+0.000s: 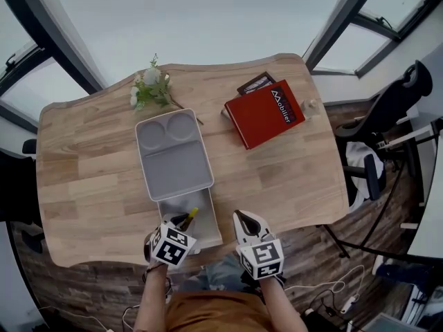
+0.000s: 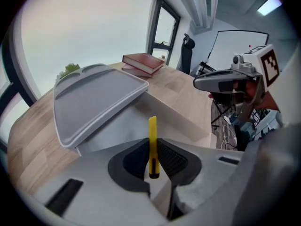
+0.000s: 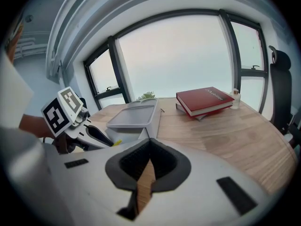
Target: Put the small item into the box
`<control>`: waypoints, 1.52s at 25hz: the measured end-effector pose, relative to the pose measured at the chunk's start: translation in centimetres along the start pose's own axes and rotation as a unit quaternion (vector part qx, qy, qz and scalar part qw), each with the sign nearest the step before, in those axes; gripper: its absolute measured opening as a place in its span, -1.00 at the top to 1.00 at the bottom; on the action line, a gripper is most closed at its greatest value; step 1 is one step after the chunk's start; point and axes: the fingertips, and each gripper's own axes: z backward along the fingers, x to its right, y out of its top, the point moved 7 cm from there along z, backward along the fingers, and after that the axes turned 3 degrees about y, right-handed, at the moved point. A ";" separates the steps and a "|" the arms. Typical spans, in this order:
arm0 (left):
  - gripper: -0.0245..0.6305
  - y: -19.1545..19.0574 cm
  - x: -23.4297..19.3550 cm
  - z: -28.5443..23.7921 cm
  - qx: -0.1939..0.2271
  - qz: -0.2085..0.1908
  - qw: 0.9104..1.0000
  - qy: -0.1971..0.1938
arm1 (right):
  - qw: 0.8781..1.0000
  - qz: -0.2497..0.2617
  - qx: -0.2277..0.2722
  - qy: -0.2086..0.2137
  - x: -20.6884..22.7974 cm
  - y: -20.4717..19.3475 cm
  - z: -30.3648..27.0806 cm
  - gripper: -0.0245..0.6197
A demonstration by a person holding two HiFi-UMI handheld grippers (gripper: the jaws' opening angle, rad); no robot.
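Your left gripper [image 1: 184,220]: held low and pointing forward, jaws clamped on a thin yellow item [image 2: 152,140] that stands upright between the pads. Your right gripper [image 1: 243,221]: level with the left, close beside it but apart, jaws together with nothing between them. Left forearm [image 1: 148,304] and right forearm [image 1: 285,308]: both reaching forward from your body.

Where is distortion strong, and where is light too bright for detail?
Left gripper view and right gripper view: fisheye bending, dark corners; the yellow item is sharp in the left one. All views: windows washed out white. Head view: even soft light on the table.
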 end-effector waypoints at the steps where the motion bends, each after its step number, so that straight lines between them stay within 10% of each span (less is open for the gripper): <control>1: 0.75 0.1 0.0 -0.1 -0.011 0.001 1.000 0.000 | 1.000 -0.002 -0.001 -0.001 0.1 -0.1 0.0 0.91; 27: 0.75 1.3 0.5 -3.3 -0.159 -0.099 0.982 0.009 | 1.000 -0.005 -0.018 -0.003 0.8 -0.4 -0.9 0.91; 38: 0.72 1.3 1.0 -3.9 -0.155 -0.085 0.984 -0.014 | 1.000 -0.006 -0.020 -0.007 1.3 -0.4 -0.8 0.91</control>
